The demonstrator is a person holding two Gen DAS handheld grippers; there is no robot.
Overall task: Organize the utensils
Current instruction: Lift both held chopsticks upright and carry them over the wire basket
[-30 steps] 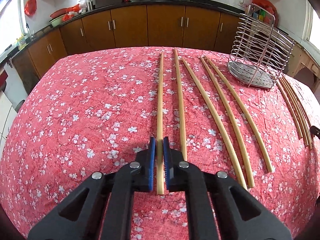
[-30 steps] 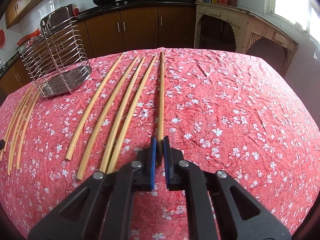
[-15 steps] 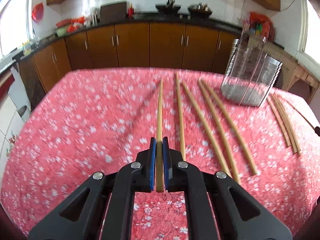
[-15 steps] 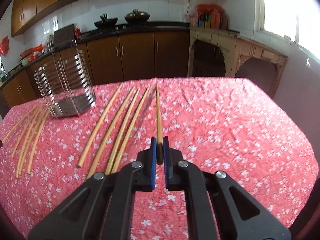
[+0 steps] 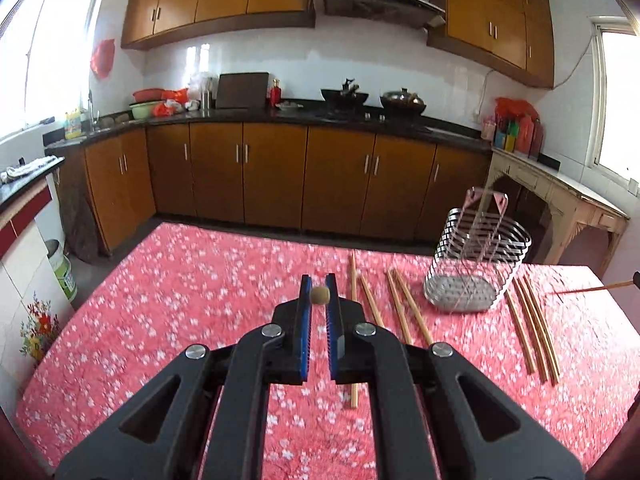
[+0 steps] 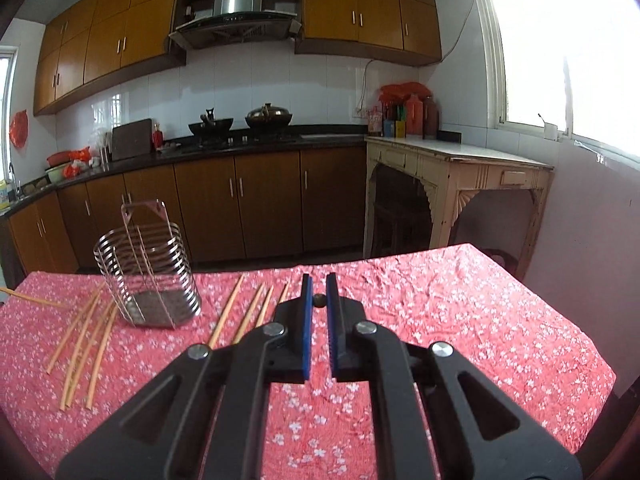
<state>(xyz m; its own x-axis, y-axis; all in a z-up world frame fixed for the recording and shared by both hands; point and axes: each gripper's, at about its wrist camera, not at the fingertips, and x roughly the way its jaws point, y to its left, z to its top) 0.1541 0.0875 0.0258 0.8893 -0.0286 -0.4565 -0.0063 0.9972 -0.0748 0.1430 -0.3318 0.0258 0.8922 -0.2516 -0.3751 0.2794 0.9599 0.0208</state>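
My left gripper (image 5: 319, 295) is shut on a bamboo chopstick (image 5: 320, 295), seen end-on between the blue pads, lifted above the table. My right gripper (image 6: 319, 300) is shut on another chopstick (image 6: 319, 300), also seen end-on and raised. A wire utensil holder (image 5: 476, 264) stands on the red floral tablecloth; it also shows in the right wrist view (image 6: 150, 276). Several long chopsticks (image 5: 404, 308) lie between the grippers, and a thinner bundle (image 5: 534, 328) lies beyond the holder. In the right wrist view these lie at centre (image 6: 248, 312) and left (image 6: 86, 344).
The table (image 5: 180, 300) has a red flowered cloth. Brown kitchen cabinets (image 5: 272, 176) run behind it. A pale wooden side table (image 6: 460, 184) stands to the right. The chopstick held by the other gripper pokes in at the edges (image 5: 592, 289) (image 6: 28, 298).
Both grippers have risen from the table and tilted up, each carrying its chopstick, which now points along the camera axis. The view has lifted from the tabletop to the kitchen wall.
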